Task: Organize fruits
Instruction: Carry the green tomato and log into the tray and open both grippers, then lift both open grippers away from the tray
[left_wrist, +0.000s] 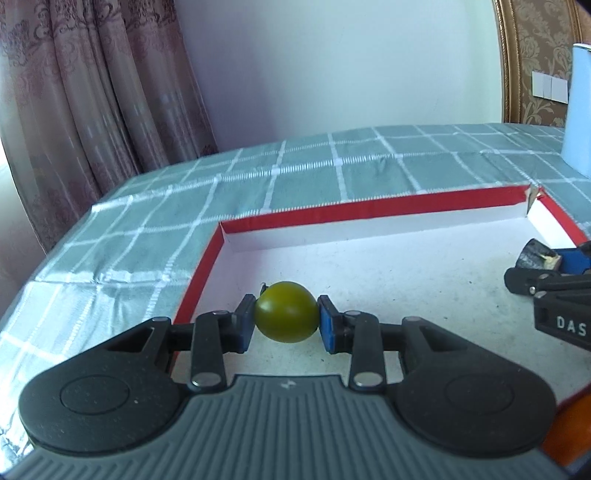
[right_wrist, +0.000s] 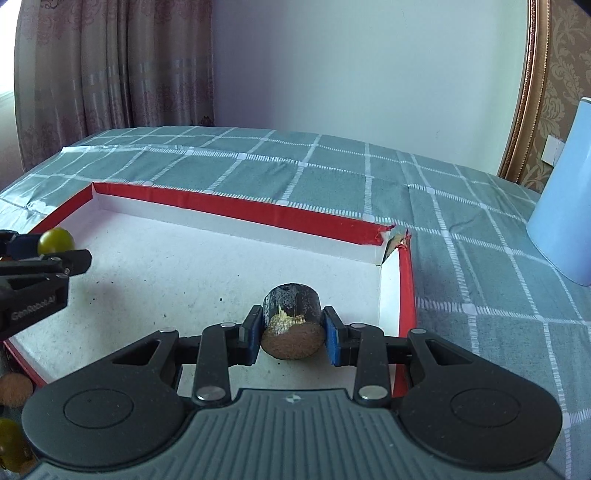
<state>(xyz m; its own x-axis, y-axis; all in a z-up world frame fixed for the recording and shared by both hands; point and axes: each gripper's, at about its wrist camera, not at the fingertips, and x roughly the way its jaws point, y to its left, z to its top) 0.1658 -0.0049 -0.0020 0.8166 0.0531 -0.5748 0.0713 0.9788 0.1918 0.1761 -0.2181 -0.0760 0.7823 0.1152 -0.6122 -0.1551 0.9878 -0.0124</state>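
With my left gripper (left_wrist: 286, 325) clenched on the green fruit (left_wrist: 286, 312) and my right gripper (right_wrist: 293, 332) on the dark cut chunk (right_wrist: 291, 323), both over the red-rimmed tray (right_wrist: 236, 210), I should lower each gently and well apart before letting go.

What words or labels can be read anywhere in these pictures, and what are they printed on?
"DAS": white letters on the black body of the right gripper in the left wrist view; the word is cut off at the picture's edge.
"GenRobot.AI": faint grey lettering on the black body of the left gripper in the right wrist view; slightly blurred, so this is my best reading.
Nothing readable on the red box, the tablecloth or the blue container.
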